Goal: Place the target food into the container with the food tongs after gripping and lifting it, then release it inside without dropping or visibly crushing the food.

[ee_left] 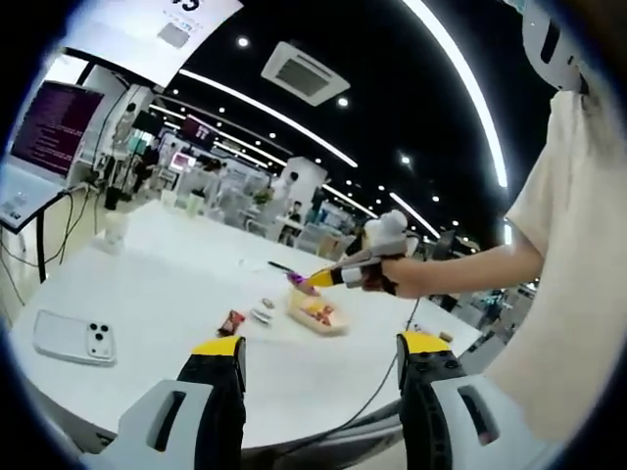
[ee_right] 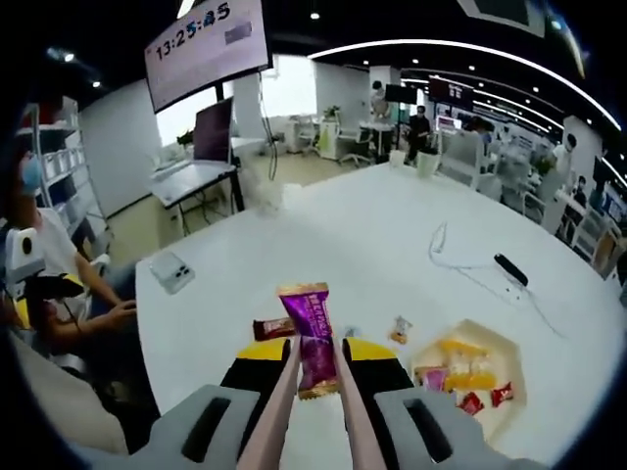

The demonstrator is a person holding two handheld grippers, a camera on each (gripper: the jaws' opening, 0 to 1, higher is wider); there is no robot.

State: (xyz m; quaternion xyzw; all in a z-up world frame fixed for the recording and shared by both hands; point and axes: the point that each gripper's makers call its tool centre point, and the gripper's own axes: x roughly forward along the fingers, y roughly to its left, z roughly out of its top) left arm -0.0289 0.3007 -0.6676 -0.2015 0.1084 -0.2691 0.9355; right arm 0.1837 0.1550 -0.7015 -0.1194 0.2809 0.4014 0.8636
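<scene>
The right claw (ee_right: 315, 367) squeezes food tongs (ee_right: 312, 411) holding a purple candy packet (ee_right: 312, 338) above the white tabletop (ee_right: 392, 235), near the container (ee_right: 468, 377). The left claw (ee_left: 318, 345) is open over the tabletop's near edge.

the left gripper (ee_left: 318, 364) hangs open over the near edge of the white table (ee_left: 176, 284). the right gripper (ee_left: 328, 277) holds a purple packet (ee_left: 297, 279) above the container (ee_left: 318, 315).

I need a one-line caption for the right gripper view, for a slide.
Right gripper holds tongs gripping a purple snack packet above the white table, left of the container.
</scene>
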